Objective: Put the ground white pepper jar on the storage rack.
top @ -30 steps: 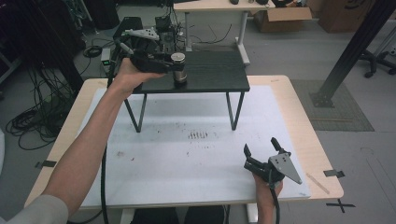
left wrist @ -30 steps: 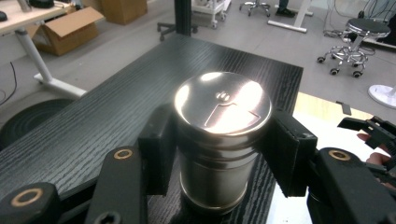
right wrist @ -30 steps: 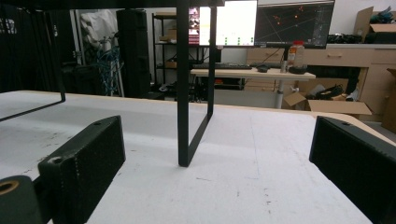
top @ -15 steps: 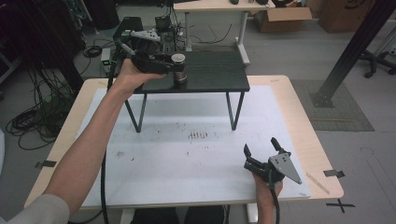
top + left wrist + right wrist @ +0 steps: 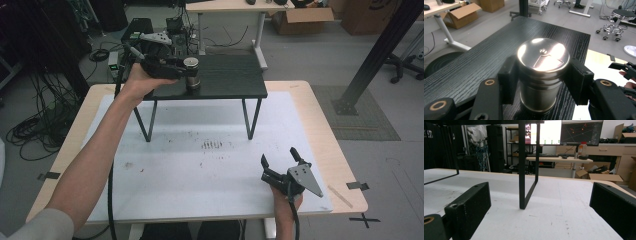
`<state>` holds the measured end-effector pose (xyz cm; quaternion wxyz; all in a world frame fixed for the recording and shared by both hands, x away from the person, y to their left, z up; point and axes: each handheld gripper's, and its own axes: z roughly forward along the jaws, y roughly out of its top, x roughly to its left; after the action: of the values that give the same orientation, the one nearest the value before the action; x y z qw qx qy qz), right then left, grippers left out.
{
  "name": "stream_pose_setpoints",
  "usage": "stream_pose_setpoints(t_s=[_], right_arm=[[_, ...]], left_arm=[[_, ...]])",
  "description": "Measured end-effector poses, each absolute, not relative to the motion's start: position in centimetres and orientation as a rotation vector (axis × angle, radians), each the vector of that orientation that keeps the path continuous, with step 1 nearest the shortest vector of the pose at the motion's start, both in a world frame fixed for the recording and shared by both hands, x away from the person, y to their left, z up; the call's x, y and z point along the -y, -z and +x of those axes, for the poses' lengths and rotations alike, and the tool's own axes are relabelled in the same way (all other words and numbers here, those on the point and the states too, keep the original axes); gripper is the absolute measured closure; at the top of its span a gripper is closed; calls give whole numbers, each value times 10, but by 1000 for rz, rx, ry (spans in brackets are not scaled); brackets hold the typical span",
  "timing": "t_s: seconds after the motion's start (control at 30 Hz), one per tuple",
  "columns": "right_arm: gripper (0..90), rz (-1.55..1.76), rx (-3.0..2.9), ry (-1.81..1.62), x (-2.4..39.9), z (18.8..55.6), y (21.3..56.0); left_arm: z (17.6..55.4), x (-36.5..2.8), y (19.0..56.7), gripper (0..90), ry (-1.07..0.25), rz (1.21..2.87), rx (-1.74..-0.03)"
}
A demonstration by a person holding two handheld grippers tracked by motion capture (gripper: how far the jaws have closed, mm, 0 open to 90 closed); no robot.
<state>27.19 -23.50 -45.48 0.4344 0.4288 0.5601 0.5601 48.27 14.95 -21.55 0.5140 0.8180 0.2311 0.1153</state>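
Nothing has shifted since the earlier frames: both hands sit where they were. Nearest, the right hand-held gripper rests low on the white tabletop, jaws spread wide with nothing between them. Farther off, the left hand-held gripper is clamped around the steel canister, which stands upright on the black raised shelf. The grasp looks settled; lifting the canister straight up, kept level, seems the next call
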Motion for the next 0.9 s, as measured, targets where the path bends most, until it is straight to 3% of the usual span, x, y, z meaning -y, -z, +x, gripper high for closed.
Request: stream_pose_setpoints(t_s=[0.6,0.77,0.9], right_arm=[[32,1069,-1396,-1394,235,272,455],[32,1070,-1396,-1394,235,272,455],[32,1070,-1397,-1393,235,272,455]], left_arm=[[483,-149,217,477,-279,1961,-560],[484,-149,218,417,-269,1960,-565],[484,-149,217,308,-263,1958,-581]])
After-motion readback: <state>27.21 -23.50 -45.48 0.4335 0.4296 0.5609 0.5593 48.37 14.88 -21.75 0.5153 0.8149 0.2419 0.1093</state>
